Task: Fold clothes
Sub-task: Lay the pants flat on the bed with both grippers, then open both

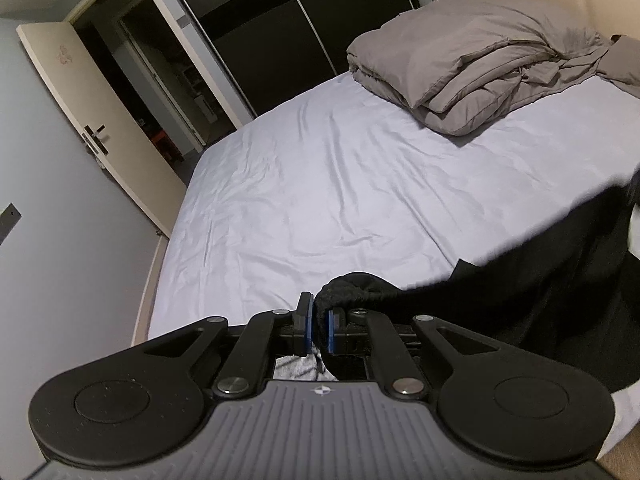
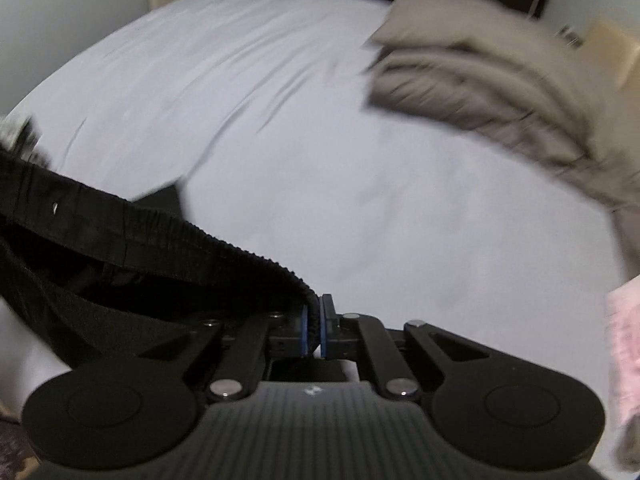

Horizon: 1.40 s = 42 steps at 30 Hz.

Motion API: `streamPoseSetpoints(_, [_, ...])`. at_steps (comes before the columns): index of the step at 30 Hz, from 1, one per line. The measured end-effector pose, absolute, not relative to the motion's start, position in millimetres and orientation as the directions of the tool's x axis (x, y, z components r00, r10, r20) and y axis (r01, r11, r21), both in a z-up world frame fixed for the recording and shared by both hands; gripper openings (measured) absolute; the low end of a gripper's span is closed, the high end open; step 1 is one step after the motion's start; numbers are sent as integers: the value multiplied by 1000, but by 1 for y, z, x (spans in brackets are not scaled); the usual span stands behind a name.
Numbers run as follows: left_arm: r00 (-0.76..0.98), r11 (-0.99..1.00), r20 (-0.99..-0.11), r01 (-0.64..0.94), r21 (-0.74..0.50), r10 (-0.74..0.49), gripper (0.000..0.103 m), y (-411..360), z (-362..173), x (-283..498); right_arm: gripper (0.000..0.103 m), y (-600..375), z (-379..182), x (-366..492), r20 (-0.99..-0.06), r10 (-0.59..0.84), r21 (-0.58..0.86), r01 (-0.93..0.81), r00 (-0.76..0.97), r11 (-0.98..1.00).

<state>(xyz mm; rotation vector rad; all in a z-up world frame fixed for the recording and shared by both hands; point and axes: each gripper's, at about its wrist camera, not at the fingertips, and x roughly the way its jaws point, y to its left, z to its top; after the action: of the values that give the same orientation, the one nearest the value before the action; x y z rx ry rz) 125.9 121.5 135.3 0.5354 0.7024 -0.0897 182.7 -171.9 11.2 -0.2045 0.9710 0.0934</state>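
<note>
Left tongs [image 1: 319, 322]: we are pinching the black garment's [image 1: 540, 280] bunched edge.
Right tongs [image 2: 314, 330]: we are clamping its elastic waistband [image 2: 168, 224].
Garment: hanging between both tongs over the bed [image 1: 320, 184].

The right hand-held gripper [image 2: 314, 330] has its blue-padded jaws clamped on the ribbed elastic waistband of a black garment [image 2: 120, 248], which trails off left above the bed [image 2: 280, 100]. A grey folded duvet [image 2: 500, 92], blurred, lies on the bed's far right.

Black garment [image 2: 100, 240] — ribbed elastic waistband stretched taut, body hanging — above the bed.
</note>
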Motion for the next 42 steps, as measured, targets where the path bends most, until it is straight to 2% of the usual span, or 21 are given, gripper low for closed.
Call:
streamPoseSetpoints(6, [757, 852, -649, 289, 437, 77, 5, 90, 147, 167, 6, -220, 96, 204, -732, -116, -218, -69, 671, 974])
streamPoseSetpoints(8, [772, 839, -629, 281, 466, 91, 5, 77, 157, 186, 6, -230, 123, 214, -690, -138, -236, -40, 711, 971])
streamPoseSetpoints(13, [842, 834, -526, 202, 513, 119, 5, 48, 208, 227, 6, -249, 193, 237, -562, -188, -268, 38, 805, 963])
streamPoseSetpoints(19, [935, 851, -338, 87, 517, 110, 5, 25, 293, 238, 6, -274, 276, 241, -398, -228, -242, 139, 889, 960])
streamPoseSetpoints(22, [954, 850, -282, 67, 523, 98, 5, 17, 316, 229, 6, -283, 301, 231, -365, -235, -222, 161, 901, 962])
streamPoseSetpoints(24, [952, 844, -296, 94, 528, 79, 5, 15, 317, 222, 6, -287, 305, 221, -381, -228, -208, 157, 896, 965])
streamPoseSetpoints(26, [935, 838, -349, 136, 528, 68, 5, 16, 307, 217, 6, -290, 299, 211, -421, -212, -193, 142, 882, 971])
streamPoseSetpoints(29, [885, 820, -461, 214, 532, 68, 5, 17, 269, 210, 6, -291, 260, 199, -522, -181, -184, 98, 834, 978])
streamPoseSetpoints(34, [754, 775, -651, 363, 517, 80, 5, 23, 160, 188, 6, -286, 156, 169, -683, -142, -184, 20, 717, 983])
streamPoseSetpoints(40, [608, 773, -789, 458, 439, 88, 5, 39, 30, 148, 6, -280, 33, 131, -837, -100, -162, -69, 539, 984])
streamPoseSetpoints(42, [579, 757, -809, 483, 440, 100, 5, 38, -4, 135, 6, -279, -6, 115, -868, -89, -148, -84, 489, 985])
